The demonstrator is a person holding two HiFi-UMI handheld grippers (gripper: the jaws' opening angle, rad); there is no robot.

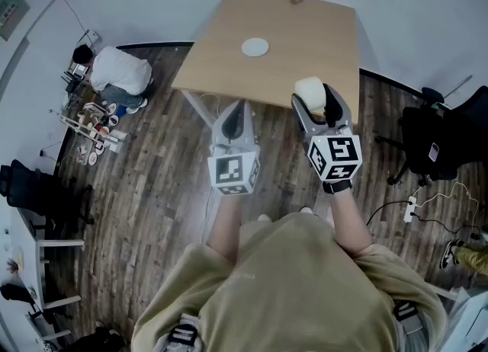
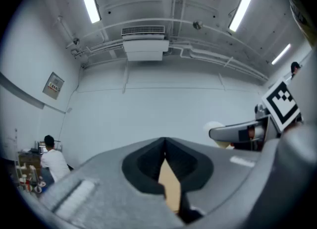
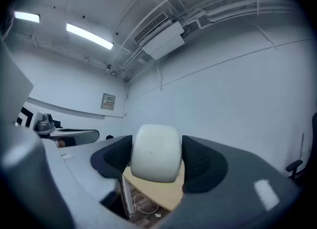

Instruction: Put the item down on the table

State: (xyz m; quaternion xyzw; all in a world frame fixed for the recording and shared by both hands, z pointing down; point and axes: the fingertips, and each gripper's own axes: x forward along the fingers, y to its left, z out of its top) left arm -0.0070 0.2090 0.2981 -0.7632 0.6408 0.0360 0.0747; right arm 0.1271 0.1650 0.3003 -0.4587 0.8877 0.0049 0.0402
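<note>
Nearest the head camera, the person's tan sweatshirt (image 1: 293, 289) fills the lower frame, both forearms reaching forward over a dark wood plank floor (image 1: 152, 190); the left gripper (image 2: 164, 142) is raised and level, its grey jaws brought together at the tips with nothing between them, a sliver of pale table top showing through the gap lower down; the right gripper (image 1: 319, 96), just beside it at similar height, has its jaws part-way open and pressed on either side of a smooth off-white rounded object (image 3: 154, 153), the black pads touching its left and right flanks; that object is held in the air, clear of the surface, and in the head view it lies over the near right edge of a light wooden rectangular table (image 1: 305, 30), whose edge shows below it in the right gripper view; further along the table top, left of centre, a small white round disc (image 1: 255, 47) lies flat, well apart from the grippers; beyond to the left, a person in a white top (image 1: 118, 70) crouches near the wall; to the right stands a black office chair (image 1: 438, 141), a white power strip (image 1: 412, 207) lying on the floor near it.
</note>
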